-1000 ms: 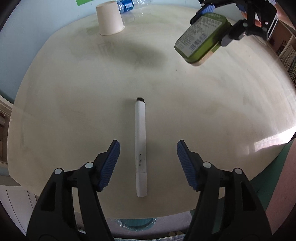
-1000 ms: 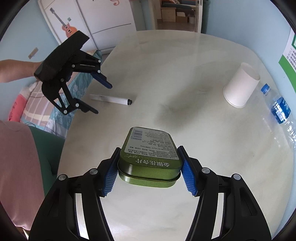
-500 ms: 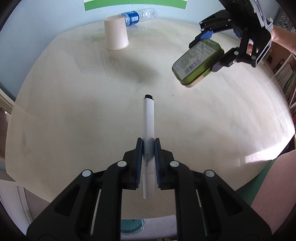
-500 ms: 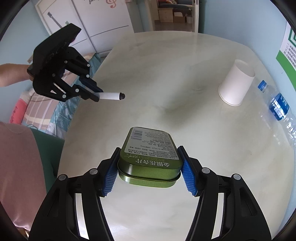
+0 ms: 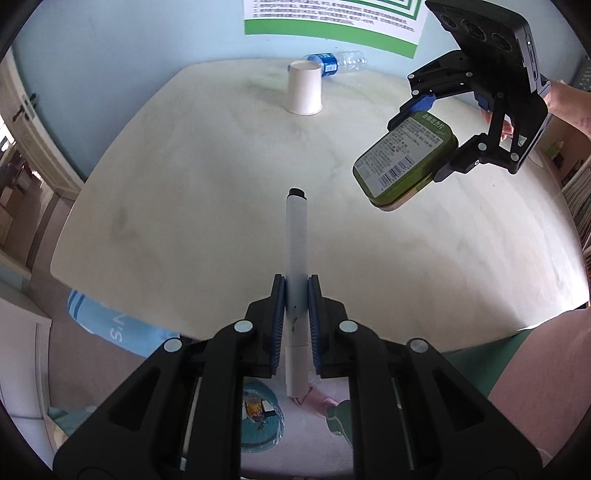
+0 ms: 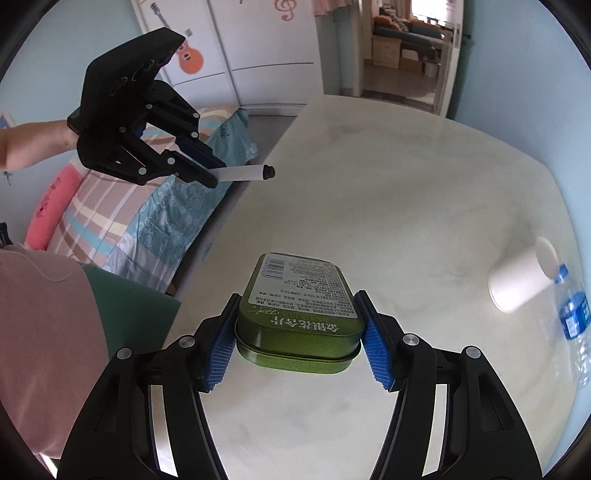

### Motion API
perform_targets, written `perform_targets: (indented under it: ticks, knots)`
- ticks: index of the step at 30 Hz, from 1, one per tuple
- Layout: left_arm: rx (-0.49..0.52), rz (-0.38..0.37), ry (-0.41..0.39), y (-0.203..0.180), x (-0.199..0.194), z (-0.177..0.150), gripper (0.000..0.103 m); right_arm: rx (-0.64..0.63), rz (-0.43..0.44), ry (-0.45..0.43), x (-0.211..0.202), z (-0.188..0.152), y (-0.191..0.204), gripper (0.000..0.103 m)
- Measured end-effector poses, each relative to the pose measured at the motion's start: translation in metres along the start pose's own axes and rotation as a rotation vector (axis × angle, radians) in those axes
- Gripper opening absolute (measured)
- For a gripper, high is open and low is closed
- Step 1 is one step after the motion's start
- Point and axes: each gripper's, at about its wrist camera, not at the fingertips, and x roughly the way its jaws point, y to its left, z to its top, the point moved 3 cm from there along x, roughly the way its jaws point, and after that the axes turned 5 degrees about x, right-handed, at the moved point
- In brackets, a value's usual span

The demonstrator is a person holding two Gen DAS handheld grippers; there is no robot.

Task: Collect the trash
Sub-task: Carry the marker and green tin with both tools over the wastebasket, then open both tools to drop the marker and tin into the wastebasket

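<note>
My left gripper is shut on a white marker with a black tip, held in the air above the near edge of the pale table. The right wrist view shows that gripper at upper left with the marker sticking out of it. My right gripper is shut on a green tin, label side up, lifted above the table; the left wrist view has this tin at upper right. An upside-down white paper cup and a plastic bottle lying on its side sit at the table's far edge.
A teal bin with trash inside stands on the floor below the table's near edge. A bed with striped bedding lies beside the table. A person's pink and green clothing is at the left. A green poster hangs on the wall.
My left gripper closed on the marker and lifted it off the table. Both grippers rose and drew back, the right one still carrying the tin.
</note>
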Motion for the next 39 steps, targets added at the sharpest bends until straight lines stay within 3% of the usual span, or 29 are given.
perform_targets:
  ticks: [6,15,20,25,26,28,29,33,39]
  knots:
    - [-0.181,0.035,0.020,0.041,-0.026,-0.088,0.011,-0.122,0.096,0.035,0.051,0.063,0.057,0.062]
    - [-0.391,0.061,0.100,0.093,-0.047,-0.236,0.011,-0.265,0.255,0.145,0.171,0.155,0.159,0.062]
    - [-0.453,0.032,0.145,0.112,-0.024,-0.279,0.011,-0.296,0.313,0.231,0.244,0.178,0.212,0.062]
    - [-0.516,0.001,0.181,0.126,0.007,-0.313,0.011,-0.309,0.334,0.330,0.307,0.180,0.246,0.062]
    - [-0.533,-0.011,0.194,0.129,0.015,-0.320,0.014,-0.317,0.327,0.349,0.321,0.178,0.253,0.063]
    - [-0.539,-0.001,0.239,0.135,0.030,-0.330,0.041,-0.309,0.316,0.385,0.346,0.177,0.262,0.066]
    - [-0.530,0.004,0.253,0.136,0.037,-0.334,0.062,-0.296,0.318,0.394,0.350,0.174,0.262,0.071]
    - [-0.525,0.016,0.280,0.140,0.045,-0.348,0.062,-0.248,0.293,0.410,0.366,0.175,0.262,0.074]
    - [-0.487,0.056,0.264,0.134,0.021,-0.350,0.066,-0.225,0.265,0.351,0.332,0.181,0.247,0.077]
